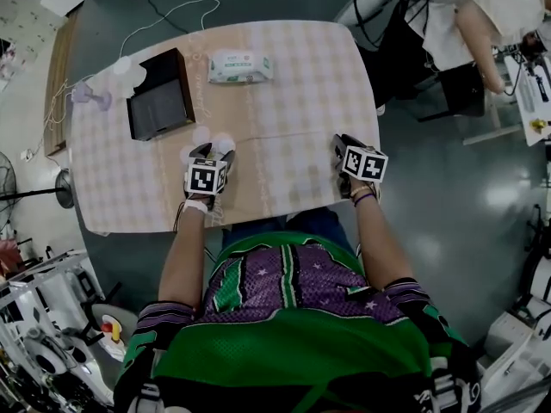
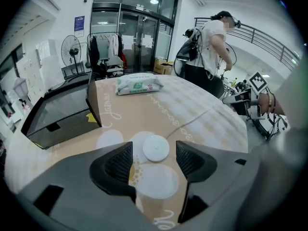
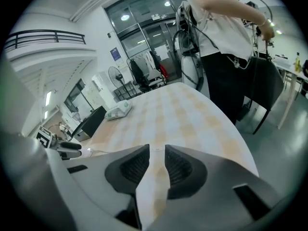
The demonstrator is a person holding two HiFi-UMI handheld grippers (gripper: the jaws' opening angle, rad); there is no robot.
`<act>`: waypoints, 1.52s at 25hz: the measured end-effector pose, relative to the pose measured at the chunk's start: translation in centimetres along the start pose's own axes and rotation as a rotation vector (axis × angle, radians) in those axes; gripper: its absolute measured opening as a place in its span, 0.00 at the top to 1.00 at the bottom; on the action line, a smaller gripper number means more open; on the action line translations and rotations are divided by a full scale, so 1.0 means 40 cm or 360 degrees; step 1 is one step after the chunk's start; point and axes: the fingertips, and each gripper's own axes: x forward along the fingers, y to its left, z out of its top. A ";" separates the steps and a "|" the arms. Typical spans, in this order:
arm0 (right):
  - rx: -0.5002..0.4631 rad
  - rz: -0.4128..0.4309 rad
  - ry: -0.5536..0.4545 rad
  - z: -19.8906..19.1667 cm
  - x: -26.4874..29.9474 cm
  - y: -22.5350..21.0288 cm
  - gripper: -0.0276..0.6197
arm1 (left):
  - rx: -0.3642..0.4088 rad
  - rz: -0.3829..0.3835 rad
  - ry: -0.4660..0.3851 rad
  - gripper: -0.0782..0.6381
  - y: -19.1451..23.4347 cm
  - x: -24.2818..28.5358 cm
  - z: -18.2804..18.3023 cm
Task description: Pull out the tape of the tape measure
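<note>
- The wearer's green and purple shirt (image 1: 293, 317) fills the bottom of the head view. Both forearms are extended over the near edge of the table (image 1: 301, 101), which is covered with a pale checked cloth.
- The left gripper (image 1: 212, 151) is held over the near-left part of the table and is pointed down at the cloth. Its 2 jaws are set well apart, and nothing is clamped between the pads.
- The right gripper (image 3: 156, 150) is held at the near-right edge of the table, well apart from the left gripper. Its 2 jaws are parted by a narrow gap only. Only the cloth is seen through that gap, and nothing is held.
- The tape measure (image 2: 156, 148), a round white case, is laid flat on the cloth just beyond the left jaw tips, in line with the gap between them. It is touched by neither pad.
- Pale printed circles (image 2: 109, 139) are seen on the cloth just beside the tape measure.
- A black box (image 1: 159, 93) is placed beyond the left gripper, on the left half of the table.
- A pack of wipes (image 1: 240, 65) is laid near the far edge, just to the right of the black box.
- A white cable (image 1: 164, 15) is run off the far-left corner of the table.
- A person in a white top (image 2: 211, 47) is seen standing beyond the far-right corner, and a standing fan (image 2: 70, 49) is seen on the floor past the left side.
</note>
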 end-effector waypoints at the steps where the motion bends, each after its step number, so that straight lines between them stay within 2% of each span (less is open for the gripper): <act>1: 0.0004 -0.0007 -0.0007 -0.002 -0.010 0.008 0.82 | 0.0002 -0.0013 -0.0008 0.47 0.000 -0.009 0.002; 13: 0.0047 -0.0131 -0.0119 -0.096 -0.153 0.114 0.82 | 0.0080 -0.0182 -0.0156 0.47 0.024 -0.132 -0.001; 19: 0.0107 -0.0178 -0.0257 -0.114 -0.245 0.162 0.82 | 0.0094 -0.0271 -0.0285 0.47 0.036 -0.208 0.021; 23: 0.0108 -0.0201 -0.0308 -0.126 -0.305 0.199 0.83 | 0.0078 -0.0281 -0.0378 0.47 0.051 -0.280 0.022; 30: -0.0061 -0.0130 -0.0430 -0.049 -0.416 0.242 0.83 | 0.0010 -0.0229 -0.0546 0.47 0.033 -0.423 0.037; 35: -0.0250 -0.0065 -0.0534 -0.005 -0.551 0.272 0.83 | -0.0046 -0.0257 -0.0685 0.48 -0.069 -0.529 0.048; 38: -0.0351 0.0005 -0.0598 -0.014 -0.657 0.289 0.83 | 0.0007 -0.0241 -0.0754 0.48 -0.165 -0.604 0.031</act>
